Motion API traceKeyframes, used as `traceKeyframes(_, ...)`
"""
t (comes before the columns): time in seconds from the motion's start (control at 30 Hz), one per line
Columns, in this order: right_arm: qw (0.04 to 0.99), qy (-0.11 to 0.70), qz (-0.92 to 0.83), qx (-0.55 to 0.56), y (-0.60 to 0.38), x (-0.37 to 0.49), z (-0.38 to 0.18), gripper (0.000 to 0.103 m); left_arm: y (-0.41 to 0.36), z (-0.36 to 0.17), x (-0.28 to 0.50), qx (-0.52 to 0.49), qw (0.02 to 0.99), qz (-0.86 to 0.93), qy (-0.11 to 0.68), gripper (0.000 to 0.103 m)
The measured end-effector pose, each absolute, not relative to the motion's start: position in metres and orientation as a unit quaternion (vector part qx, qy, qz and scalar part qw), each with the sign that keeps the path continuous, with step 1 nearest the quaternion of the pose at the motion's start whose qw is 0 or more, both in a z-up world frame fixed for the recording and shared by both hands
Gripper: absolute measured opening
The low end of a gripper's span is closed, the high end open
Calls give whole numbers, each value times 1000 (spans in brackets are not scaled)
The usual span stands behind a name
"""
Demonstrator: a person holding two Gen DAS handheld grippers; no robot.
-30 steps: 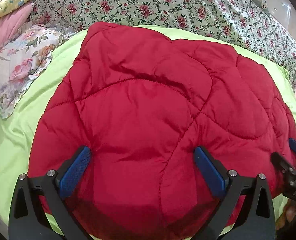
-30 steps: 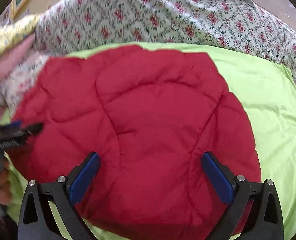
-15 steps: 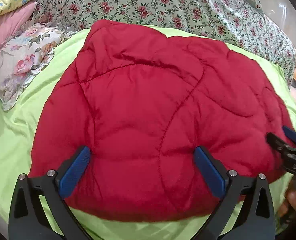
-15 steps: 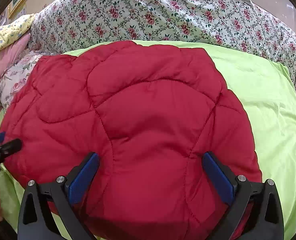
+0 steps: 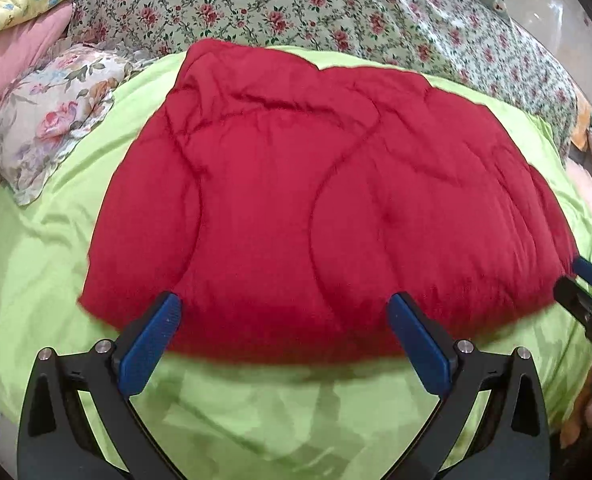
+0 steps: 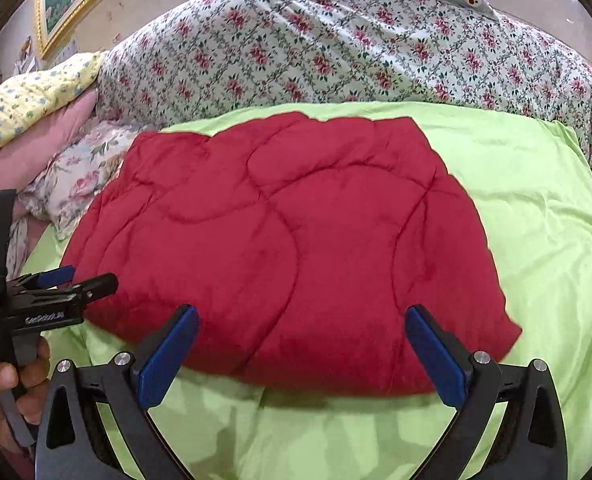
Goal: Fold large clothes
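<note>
Left gripper (image 5: 284, 330), right gripper (image 6: 301, 340): blue-padded jaws apart, empty, near edge of folded red quilted puffy garment (image 5: 327, 208) on lime-green bedsheet (image 5: 256, 408). Risk: thick padding springing open, shallow pinch slipping.

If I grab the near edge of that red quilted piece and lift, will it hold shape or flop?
The red quilted garment would probably flop: it lies soft and creased on the green sheet. Its puffy stitched panels suggest it is light for its bulk. A single pinch would likely let the rest sag and drag.
</note>
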State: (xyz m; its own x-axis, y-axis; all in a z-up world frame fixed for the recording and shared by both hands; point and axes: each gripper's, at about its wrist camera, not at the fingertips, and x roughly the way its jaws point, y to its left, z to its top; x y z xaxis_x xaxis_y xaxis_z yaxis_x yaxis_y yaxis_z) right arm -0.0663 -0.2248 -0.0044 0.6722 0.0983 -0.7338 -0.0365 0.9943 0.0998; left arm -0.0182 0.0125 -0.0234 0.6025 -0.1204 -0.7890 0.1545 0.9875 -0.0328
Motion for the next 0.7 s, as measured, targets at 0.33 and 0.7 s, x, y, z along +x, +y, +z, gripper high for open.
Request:
traceKeyframes(0.33, 880, 470, 49, 40, -218, -95, -29, 103, 17, -20, -64, 52, 893, -58, 444, 103)
traceKeyframes(0.7, 891, 449, 62, 26, -211, -111, 21, 103, 20, 13, -70, 57, 902, -36, 427, 103)
